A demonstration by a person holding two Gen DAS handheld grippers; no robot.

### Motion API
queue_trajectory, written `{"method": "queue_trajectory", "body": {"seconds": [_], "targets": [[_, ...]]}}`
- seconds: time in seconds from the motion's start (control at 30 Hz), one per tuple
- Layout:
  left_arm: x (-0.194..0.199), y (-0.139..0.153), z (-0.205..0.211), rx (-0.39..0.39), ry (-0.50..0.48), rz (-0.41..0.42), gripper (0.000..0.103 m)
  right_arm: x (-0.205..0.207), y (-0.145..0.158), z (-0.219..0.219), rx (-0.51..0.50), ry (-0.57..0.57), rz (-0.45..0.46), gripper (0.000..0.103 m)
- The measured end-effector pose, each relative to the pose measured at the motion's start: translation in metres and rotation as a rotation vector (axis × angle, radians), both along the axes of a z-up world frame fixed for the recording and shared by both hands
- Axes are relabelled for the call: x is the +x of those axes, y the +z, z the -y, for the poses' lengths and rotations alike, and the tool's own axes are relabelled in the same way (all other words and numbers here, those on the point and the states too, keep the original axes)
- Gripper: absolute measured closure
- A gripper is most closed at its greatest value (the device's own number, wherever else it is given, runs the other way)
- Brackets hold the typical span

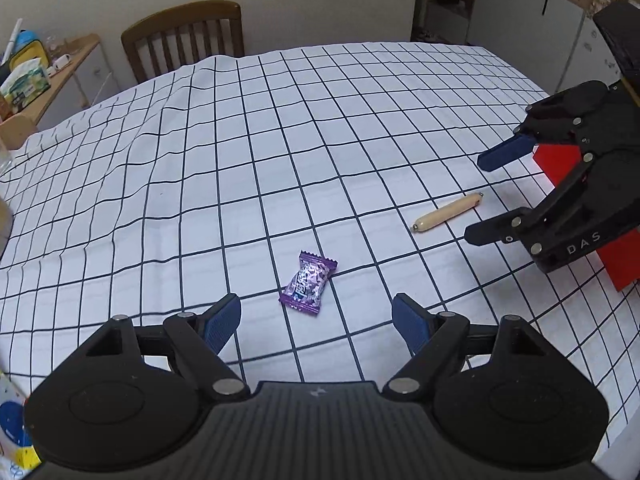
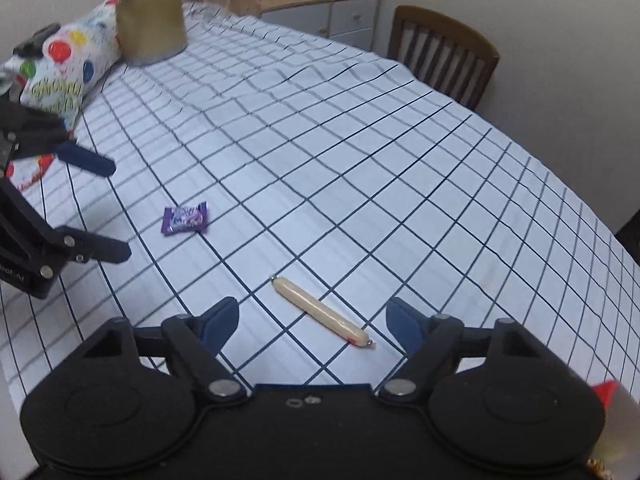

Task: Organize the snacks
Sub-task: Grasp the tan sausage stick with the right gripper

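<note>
My left gripper hangs over the purple foil candy packet, jaws wide open. Right gripper straddles the beige sausage stick, also spread, nothing held.

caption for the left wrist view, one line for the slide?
Open left gripper poised over purple candy; open right gripper nears sausage stick on checked tablecloth.

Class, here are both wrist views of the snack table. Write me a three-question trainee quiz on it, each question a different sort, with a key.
1. True or false: the left tool is shut on the purple candy.
2. Which snack lies in front of the right tool: A the sausage stick, B a banana, C a biscuit?
3. Fill in: both snacks lie on a ____ tablecloth.

Key: 1 false, both tools are open and the candy lies free; 2 A; 3 checked.
</note>
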State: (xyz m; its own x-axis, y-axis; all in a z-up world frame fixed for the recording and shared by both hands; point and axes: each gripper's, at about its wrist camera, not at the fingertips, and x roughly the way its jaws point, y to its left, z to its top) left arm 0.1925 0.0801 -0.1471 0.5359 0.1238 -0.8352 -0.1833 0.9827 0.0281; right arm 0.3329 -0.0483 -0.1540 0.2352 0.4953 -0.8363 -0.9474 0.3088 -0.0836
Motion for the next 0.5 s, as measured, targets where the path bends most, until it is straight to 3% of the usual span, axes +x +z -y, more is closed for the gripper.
{"method": "queue_trajectory", "body": {"seconds": [0.37, 0.5], "targets": [[0.021, -0.018, -0.009, -0.029, -0.083, -0.026, 0.021, 0.005, -0.028, -0.023, -0.113, 0.097, 0.037, 0.051], [0.027, -0.019, -0.011, -0.033, -0.099, -0.030, 0.031, 0.009, -0.030, -0.028, -0.122, 0.107, 0.017, 0.062]]}}
